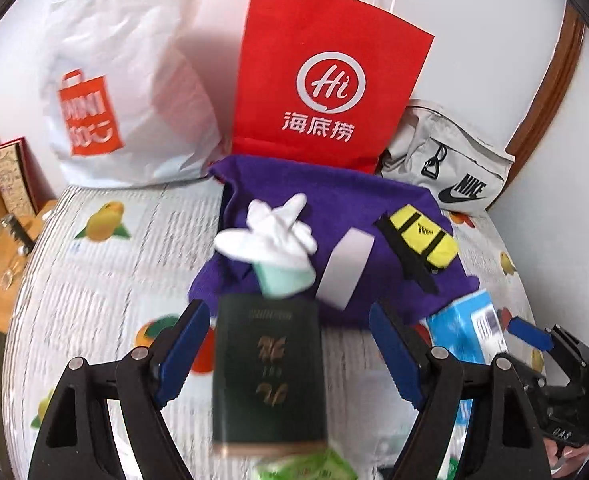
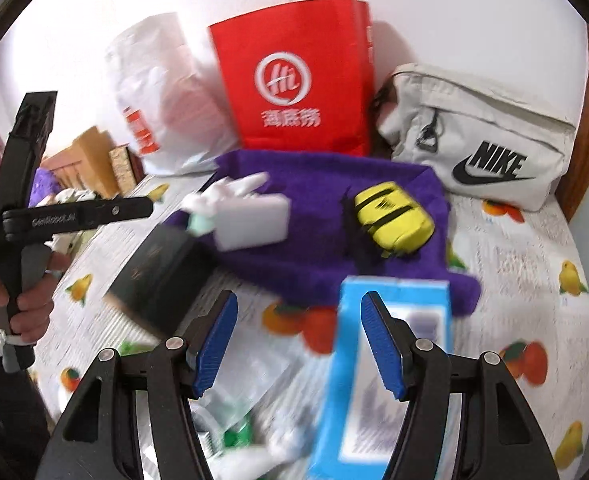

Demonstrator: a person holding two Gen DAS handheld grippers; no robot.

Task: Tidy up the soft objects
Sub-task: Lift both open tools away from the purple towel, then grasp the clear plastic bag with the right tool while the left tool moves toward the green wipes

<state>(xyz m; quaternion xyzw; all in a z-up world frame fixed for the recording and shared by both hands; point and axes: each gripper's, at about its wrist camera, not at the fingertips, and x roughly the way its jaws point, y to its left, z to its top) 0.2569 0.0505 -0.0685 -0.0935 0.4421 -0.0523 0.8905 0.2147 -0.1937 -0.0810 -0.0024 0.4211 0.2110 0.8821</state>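
Observation:
A purple cloth (image 1: 334,216) (image 2: 322,208) lies spread on the fruit-print table. On it are a white glove with a mint cuff (image 1: 272,240) (image 2: 222,196), a white block (image 1: 346,268) (image 2: 252,220) and a small yellow pouch with black straps (image 1: 422,236) (image 2: 392,218). My left gripper (image 1: 290,340) is open, its jaws on either side of a dark green box (image 1: 268,376) (image 2: 154,276). My right gripper (image 2: 298,336) is open above a blue box (image 2: 390,368) (image 1: 464,332).
A red paper bag (image 1: 326,80) (image 2: 298,80), a white plastic bag (image 1: 122,92) (image 2: 162,96) and a grey Nike pouch (image 1: 450,160) (image 2: 478,136) stand at the back against the wall. A green packet (image 1: 306,466) lies at the near edge. Boxes (image 1: 10,176) sit far left.

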